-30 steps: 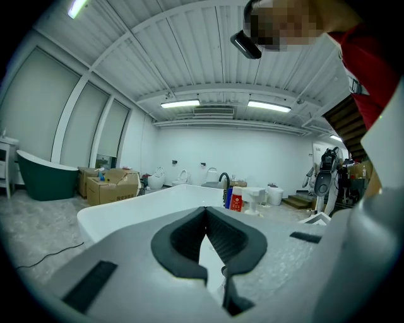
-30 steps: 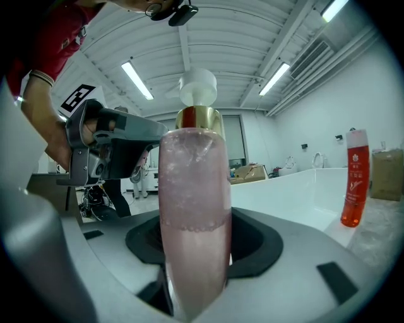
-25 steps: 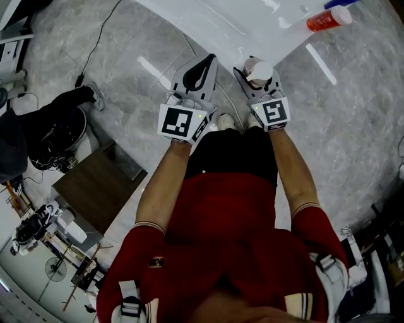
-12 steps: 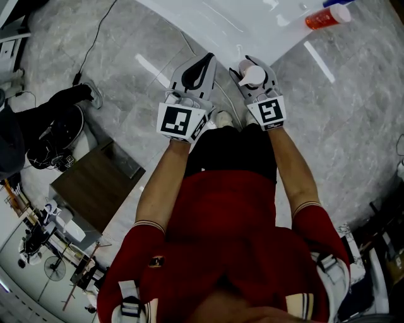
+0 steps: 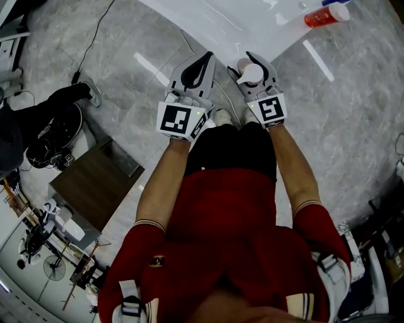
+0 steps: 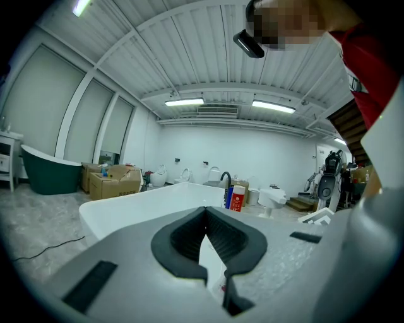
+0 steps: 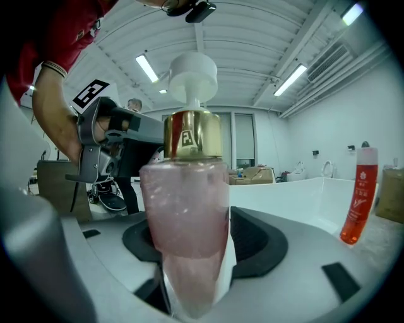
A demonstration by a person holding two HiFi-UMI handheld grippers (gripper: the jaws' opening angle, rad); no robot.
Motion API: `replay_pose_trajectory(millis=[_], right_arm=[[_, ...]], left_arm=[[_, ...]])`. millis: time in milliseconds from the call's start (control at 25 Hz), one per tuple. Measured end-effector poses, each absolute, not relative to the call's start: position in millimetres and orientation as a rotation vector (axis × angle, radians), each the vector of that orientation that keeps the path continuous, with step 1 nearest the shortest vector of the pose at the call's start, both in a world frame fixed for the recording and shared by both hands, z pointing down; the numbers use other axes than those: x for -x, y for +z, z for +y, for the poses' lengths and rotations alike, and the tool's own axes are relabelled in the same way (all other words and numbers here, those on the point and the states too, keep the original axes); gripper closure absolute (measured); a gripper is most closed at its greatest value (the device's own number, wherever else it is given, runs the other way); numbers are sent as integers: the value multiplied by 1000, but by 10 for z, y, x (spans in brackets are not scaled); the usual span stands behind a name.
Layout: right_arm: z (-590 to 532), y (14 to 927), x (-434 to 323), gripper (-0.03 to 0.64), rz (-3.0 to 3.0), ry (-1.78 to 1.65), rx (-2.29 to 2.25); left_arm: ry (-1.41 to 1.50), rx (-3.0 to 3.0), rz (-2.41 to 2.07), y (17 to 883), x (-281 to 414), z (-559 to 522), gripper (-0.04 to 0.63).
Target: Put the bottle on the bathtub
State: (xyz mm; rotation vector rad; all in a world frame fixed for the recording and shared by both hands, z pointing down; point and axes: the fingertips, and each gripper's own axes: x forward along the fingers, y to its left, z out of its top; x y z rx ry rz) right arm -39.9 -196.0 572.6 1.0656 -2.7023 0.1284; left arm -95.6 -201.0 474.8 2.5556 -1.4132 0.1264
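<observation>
A pink bottle [image 7: 186,202] with a gold collar and white pump top [image 5: 251,72] stands upright between the jaws of my right gripper [image 5: 254,62] [image 7: 203,222]. Those jaws have just been opening, and a thin gap shows beside the bottle on its right. The white bathtub [image 5: 214,25] [image 7: 284,195] lies just ahead of both grippers. What the bottle rests on is hidden. My left gripper [image 5: 206,58] [image 6: 206,217] hovers beside the right one, its fingertips together and nothing between them.
A red bottle [image 5: 325,17] [image 7: 358,195] [image 6: 237,198] stands on the tub's far rim next to a black tap [image 6: 225,183]. A brown cabinet [image 5: 95,183] and a black bag [image 5: 57,126] sit on the marble floor at the left, with cardboard boxes [image 6: 110,183] beyond.
The right gripper's fingers have spread wider around the bottle's top and edged slightly toward the tub. The left gripper has stayed where it was.
</observation>
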Motion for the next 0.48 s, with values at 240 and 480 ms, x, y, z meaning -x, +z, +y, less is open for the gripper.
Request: replay_pose_trajectory(millis=[240,480], right_arm=[[-1875,5641,365,354,-2696,115,-1024],[-1740,5513,208,350,-2677,111,-1008]], left_arm=[[112,-2552,-1409,4716,941,-2008,589],[105,-2548,-1408,4685,906,-1928,589]])
